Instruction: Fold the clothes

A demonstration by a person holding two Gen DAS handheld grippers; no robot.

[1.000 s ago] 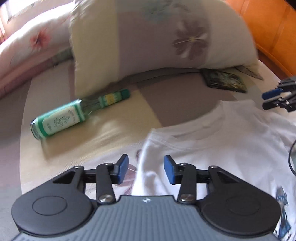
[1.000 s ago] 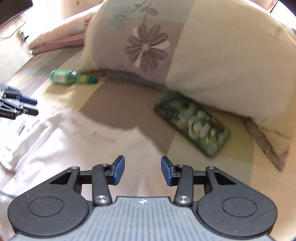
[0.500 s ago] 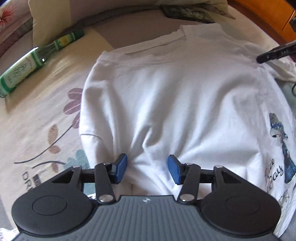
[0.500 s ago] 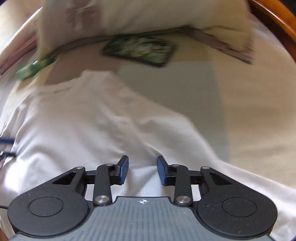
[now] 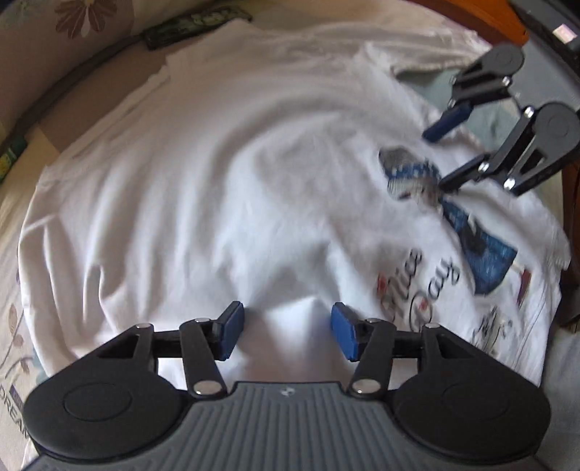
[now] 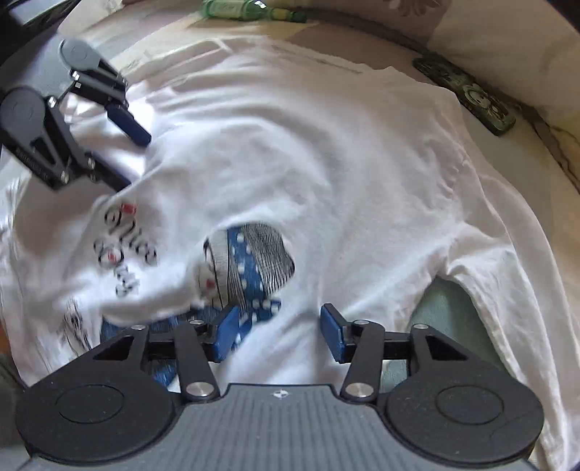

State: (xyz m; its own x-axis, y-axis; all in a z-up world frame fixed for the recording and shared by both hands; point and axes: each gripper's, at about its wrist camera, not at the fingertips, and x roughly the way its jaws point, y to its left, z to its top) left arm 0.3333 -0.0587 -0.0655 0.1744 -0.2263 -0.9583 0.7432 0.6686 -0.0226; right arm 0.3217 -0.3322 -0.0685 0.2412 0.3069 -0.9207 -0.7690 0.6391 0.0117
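I've swung both grippers, left point(image 5: 286, 335) and right point(image 6: 277, 333), over the shirt point(image 5: 217, 181), jaws wide, gripping nothing; only the right view shows the bottle point(image 6: 239, 7).

We see a green bottle point(image 6: 239, 8) lying on its side at the far edge of the bed point(image 6: 525, 203). A dark phone point(image 6: 467, 96) with a green picture lies just beside a big flowery pillow point(image 6: 507, 40).

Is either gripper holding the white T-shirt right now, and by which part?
Neither. The left gripper and right gripper are both open over the white T-shirt, with no fabric pinched.
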